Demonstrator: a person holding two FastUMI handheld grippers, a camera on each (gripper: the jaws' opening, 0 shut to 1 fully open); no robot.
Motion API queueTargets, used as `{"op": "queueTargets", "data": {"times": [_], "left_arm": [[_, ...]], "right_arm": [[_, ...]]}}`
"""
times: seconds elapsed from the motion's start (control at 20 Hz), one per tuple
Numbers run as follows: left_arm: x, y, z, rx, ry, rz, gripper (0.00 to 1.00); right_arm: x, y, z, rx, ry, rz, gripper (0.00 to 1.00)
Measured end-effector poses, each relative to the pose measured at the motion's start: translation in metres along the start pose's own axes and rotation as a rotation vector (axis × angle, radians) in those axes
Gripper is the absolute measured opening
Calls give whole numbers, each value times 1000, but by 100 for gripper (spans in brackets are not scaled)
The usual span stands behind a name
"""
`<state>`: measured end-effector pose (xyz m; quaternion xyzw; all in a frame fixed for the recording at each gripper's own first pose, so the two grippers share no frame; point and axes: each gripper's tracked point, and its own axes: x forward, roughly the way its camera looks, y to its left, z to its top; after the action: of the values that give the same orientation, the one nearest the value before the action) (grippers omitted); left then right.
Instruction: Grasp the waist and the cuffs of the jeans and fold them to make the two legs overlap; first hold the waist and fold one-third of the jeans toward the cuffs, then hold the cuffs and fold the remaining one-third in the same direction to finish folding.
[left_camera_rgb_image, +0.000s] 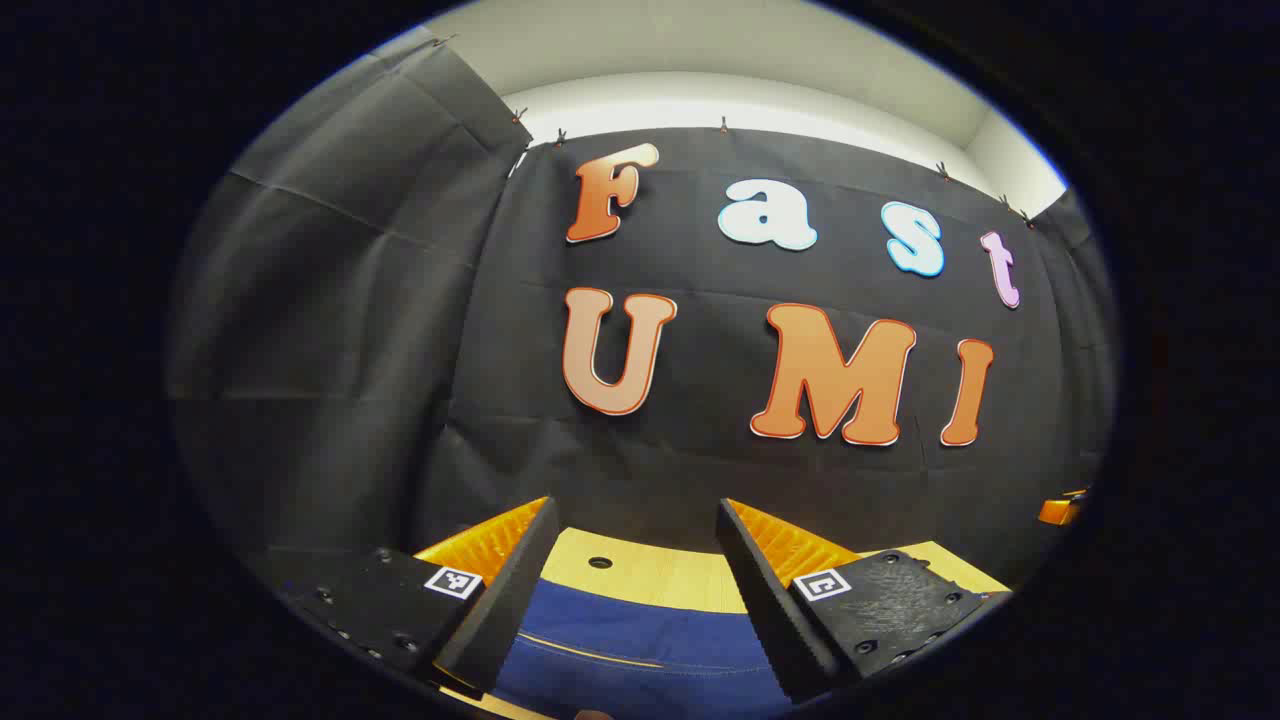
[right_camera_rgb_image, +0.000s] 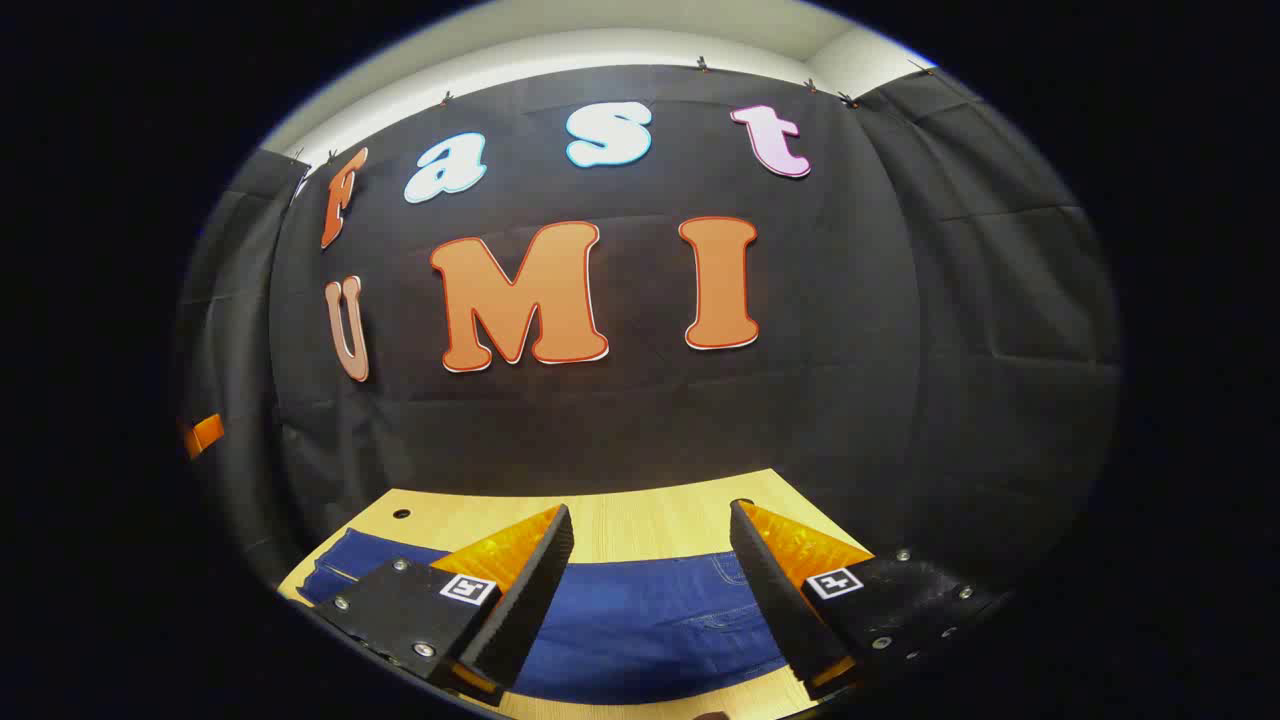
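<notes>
In the left gripper view, the left claw (left_camera_rgb_image: 635, 560) hung spread apart above the jeans (left_camera_rgb_image: 640, 640) lying flat on the tabletop (left_camera_rgb_image: 640, 570). In the right gripper view, the right claw (right_camera_rgb_image: 650, 560) was likewise apart, empty, over the denim. No fold looked begun; next, likely, descending to pinch waist and cuffs.

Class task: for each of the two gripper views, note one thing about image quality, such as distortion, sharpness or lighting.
Left gripper view: fisheye bends the light wooden table edge into a curve; the dark blue denim jeans look sharp between the open left hand-held gripper. Right gripper view: even lighting, no glare on the jeans; the right hand-held gripper is in focus.
</notes>
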<state>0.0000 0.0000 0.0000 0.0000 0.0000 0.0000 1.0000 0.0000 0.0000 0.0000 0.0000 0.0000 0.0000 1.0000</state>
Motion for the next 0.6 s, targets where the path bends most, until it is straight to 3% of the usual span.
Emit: {"op": "queueTargets", "data": {"times": [0.1,0.2,0.35,0.6], "left_arm": [[-6,7,1,13,2,3,99],[-10,13,0,16,11,10,95],[-11,17,0,10,15,12,95],[-8,21,-9,17,36,24,95]], "right_arm": [[-3,0,-3,0,6,1,100],[-5,0,-8,-9,17,-1,97],[-6,1,-8,-7,25,8,100],[-5,6,-14,-14,37,33,97]]}}
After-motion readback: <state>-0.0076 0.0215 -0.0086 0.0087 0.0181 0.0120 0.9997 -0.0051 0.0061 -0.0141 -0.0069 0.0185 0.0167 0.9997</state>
